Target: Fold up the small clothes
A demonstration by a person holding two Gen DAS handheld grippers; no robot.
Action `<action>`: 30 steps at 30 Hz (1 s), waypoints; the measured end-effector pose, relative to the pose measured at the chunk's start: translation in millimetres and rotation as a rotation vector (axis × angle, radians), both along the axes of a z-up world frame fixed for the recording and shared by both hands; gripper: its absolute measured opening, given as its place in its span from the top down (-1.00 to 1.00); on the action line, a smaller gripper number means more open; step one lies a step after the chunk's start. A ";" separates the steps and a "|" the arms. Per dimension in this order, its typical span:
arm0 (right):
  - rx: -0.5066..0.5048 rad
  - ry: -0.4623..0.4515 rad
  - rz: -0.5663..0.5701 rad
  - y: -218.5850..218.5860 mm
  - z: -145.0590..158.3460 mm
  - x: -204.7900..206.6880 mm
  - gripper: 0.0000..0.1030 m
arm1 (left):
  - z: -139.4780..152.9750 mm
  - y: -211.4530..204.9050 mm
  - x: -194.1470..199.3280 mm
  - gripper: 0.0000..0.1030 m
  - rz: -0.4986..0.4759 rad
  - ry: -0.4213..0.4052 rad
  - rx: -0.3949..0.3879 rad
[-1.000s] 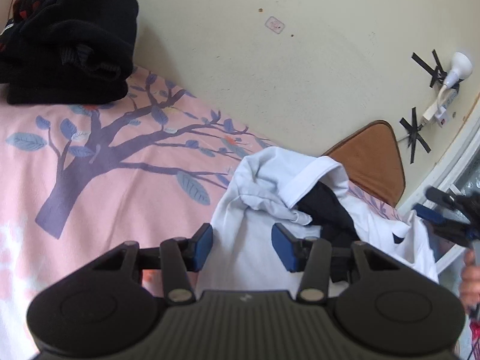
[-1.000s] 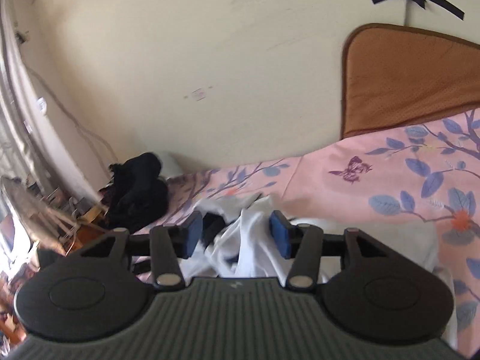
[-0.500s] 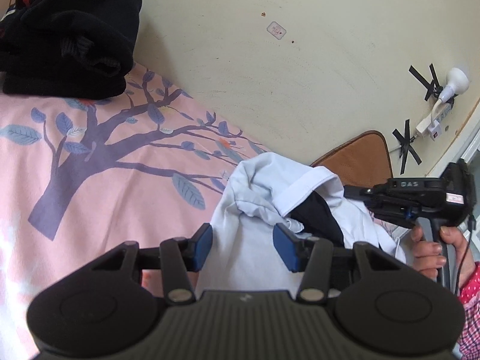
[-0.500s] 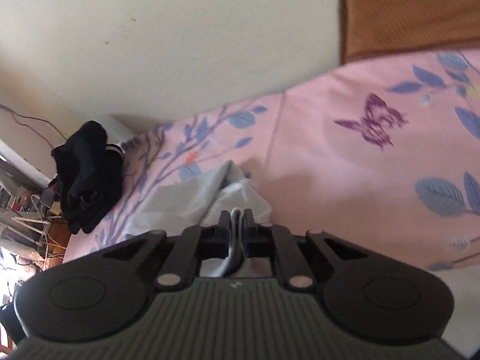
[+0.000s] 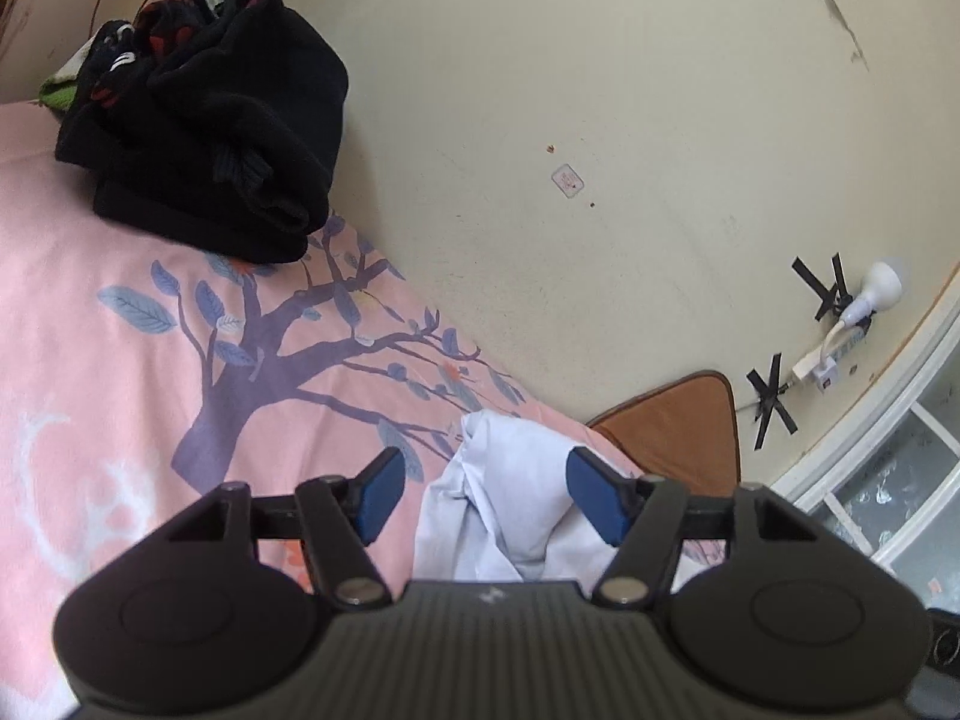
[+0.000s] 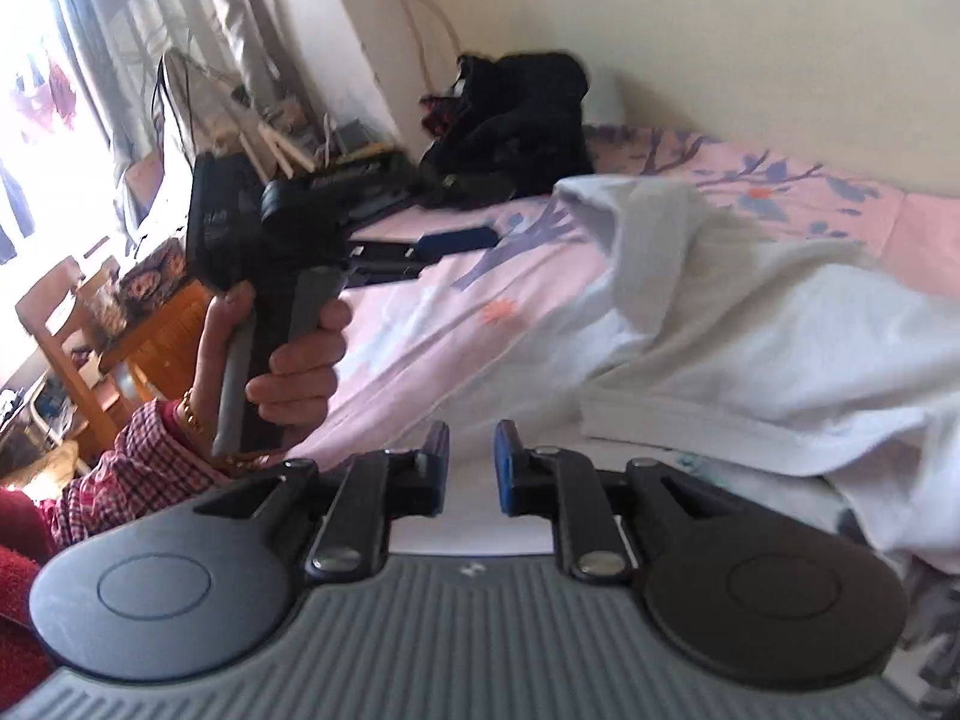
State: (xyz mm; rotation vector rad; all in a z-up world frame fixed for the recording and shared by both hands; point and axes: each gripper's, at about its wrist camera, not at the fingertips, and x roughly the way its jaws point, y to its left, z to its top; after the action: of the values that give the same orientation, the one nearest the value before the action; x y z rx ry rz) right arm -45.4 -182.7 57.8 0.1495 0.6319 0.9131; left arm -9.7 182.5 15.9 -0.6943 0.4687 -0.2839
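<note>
Though rumpled — one white garment (image 5: 510,510)

Left gripper (image 5: 486,495): jaws opening, blue pads now wider apart than a second ago; a raised fold of the white garment (image 5: 510,498) between them, pads not pressing it. Dark patch inside the garment, visible earlier in left wrist view, now out of sight.

Right gripper (image 6: 471,468): clamped on white cloth half a second ago, now released, jaws opening, nothing between them. View swung round toward the window side; person's left hand (image 6: 288,354) on its gripper handle newly in frame.
</note>
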 end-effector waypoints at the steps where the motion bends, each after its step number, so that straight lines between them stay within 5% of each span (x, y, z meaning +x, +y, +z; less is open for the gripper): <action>1: 0.050 -0.026 -0.093 -27.4 7.1 2.4 0.59 | 2.5 -4.3 2.4 -0.32 -0.011 0.001 0.021; 4: 0.094 -0.104 -0.416 -95.7 18.6 1.2 0.30 | 11.2 -17.1 17.8 -0.56 -0.041 0.021 0.047; 7: 0.072 -0.086 -0.695 -147.5 11.4 -4.8 0.04 | 22.8 -29.1 32.0 -0.66 -0.099 0.032 0.002; 11: 0.079 -0.042 -0.700 -167.3 -15.9 -23.6 -0.07 | 34.9 -56.8 48.1 -0.82 -0.155 0.072 0.022; 14: -0.039 -0.125 -0.603 -137.0 -21.6 -28.1 -0.11 | 31.9 -75.9 59.0 -0.75 -0.167 0.155 0.061; 17: -0.193 -0.317 -0.477 -99.1 -18.5 -32.0 -0.39 | 24.8 -82.9 64.8 -0.35 -0.140 0.222 0.099; 19: -0.337 -0.438 -0.386 -78.7 -20.9 -26.4 -0.51 | 18.6 -78.8 70.0 0.47 -0.139 0.266 0.072; 20: -0.405 -0.462 -0.360 -69.8 -24.6 -21.0 -0.47 | 15.2 -76.3 72.6 0.67 -0.145 0.287 0.053; 22: -0.541 -0.462 -0.305 -59.6 -34.4 -8.2 0.04 | 12.4 -72.1 72.7 0.83 -0.138 0.313 0.043; 23: -0.573 -0.444 -0.279 -61.2 -35.9 -4.8 0.90 | 13.8 -70.5 69.1 0.83 -0.137 0.312 0.052; 30: -0.435 -0.453 -0.145 -131.1 -12.6 -77.6 0.87 | 24.5 -45.7 10.7 0.82 -0.147 0.260 0.116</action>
State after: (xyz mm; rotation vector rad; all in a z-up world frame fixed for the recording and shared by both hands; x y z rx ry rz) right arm -122.9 -313.8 45.2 -0.3889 0.3773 0.6216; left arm 1.0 136.8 40.4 -0.5862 0.7804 -0.3036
